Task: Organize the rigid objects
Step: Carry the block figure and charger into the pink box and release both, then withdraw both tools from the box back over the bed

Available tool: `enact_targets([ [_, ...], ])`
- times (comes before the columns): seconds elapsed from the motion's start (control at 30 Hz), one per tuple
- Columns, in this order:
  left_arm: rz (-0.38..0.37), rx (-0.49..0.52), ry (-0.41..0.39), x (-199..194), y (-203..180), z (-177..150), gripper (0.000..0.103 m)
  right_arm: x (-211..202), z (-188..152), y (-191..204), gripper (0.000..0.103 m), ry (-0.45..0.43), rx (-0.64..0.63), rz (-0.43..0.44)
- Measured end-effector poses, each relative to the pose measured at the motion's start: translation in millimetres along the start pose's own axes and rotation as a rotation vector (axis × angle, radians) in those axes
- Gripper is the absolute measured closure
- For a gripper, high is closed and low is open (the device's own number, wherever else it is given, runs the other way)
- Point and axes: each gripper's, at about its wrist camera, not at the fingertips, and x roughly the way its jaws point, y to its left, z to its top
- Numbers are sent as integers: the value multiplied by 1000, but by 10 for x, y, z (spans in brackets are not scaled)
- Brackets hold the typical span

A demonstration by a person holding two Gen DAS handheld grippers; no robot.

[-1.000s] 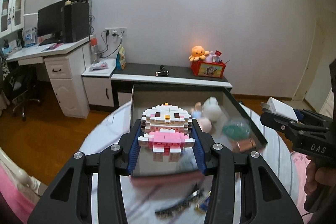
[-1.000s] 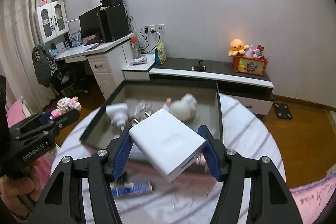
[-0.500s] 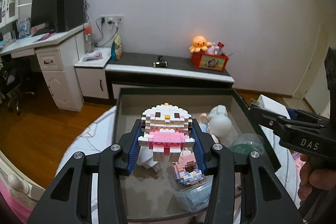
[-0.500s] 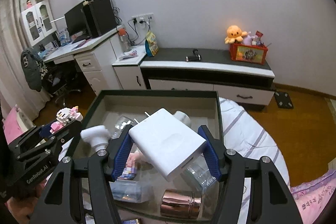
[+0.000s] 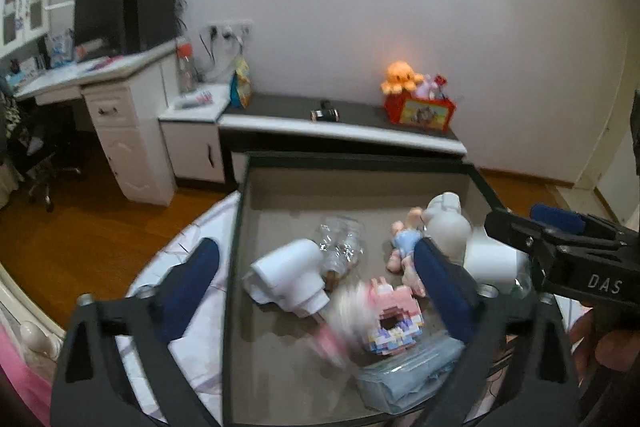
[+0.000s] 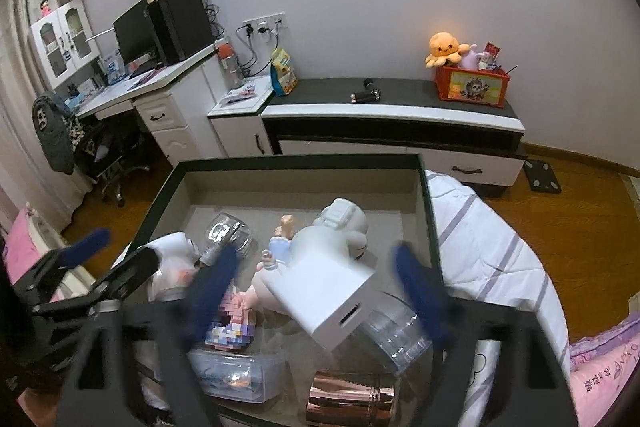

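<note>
Both toys have left their grips since a moment ago: the block figure [image 5: 360, 311], then clamped in the left tongs [image 5: 316, 283], now shows as a pink-and-white blur low in the box [image 5: 352, 163], and the white charger [image 6: 328, 291], then pinched in the right tongs [image 6: 316, 291], lies tilted on the heap inside. Each pair of tongs is opening, its blue pads spread wide and pressing on nothing. The left pair hangs over the box's near left wall, one pad outside the wall above the striped bed cover [image 5: 200, 307], the other over the contents. The right pair straddles the charger with clear gaps on either side.

Inside the box lie a white plug-like device [image 5: 288, 275], a clear jar [image 6: 228, 235] on its side, a small doll in blue [image 6: 282, 239], a white rounded figure [image 6: 344, 219], a second pastel block piece [image 6: 232, 327], a clear flat case [image 6: 236, 375], a clear plastic cup [image 6: 396, 335] and a copper-coloured cup [image 6: 352, 403] at the near edge. The box rests on the bed, with wooden floor and white cabinets beyond.
</note>
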Motion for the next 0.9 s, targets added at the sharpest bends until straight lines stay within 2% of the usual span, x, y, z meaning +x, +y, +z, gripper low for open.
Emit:
enact_targets([
  [0.1, 6, -3, -12, -137, 49, -21, 0, -68, -18, -4, 14, -15, 4, -31],
  [0.4, -5, -16, -79, -694, 118, -186, 0, -509, -225, -21, 14, -80, 37, 5],
  [0.73, -6, 17, -153, -1375, -25, -407, 0, -1240, -640, 107, 14, -176, 11, 18],
  [0.9, -10, 21, -164, -1631, -70, -589, 0, -1533, -885, 175, 14, -215, -3, 10],
])
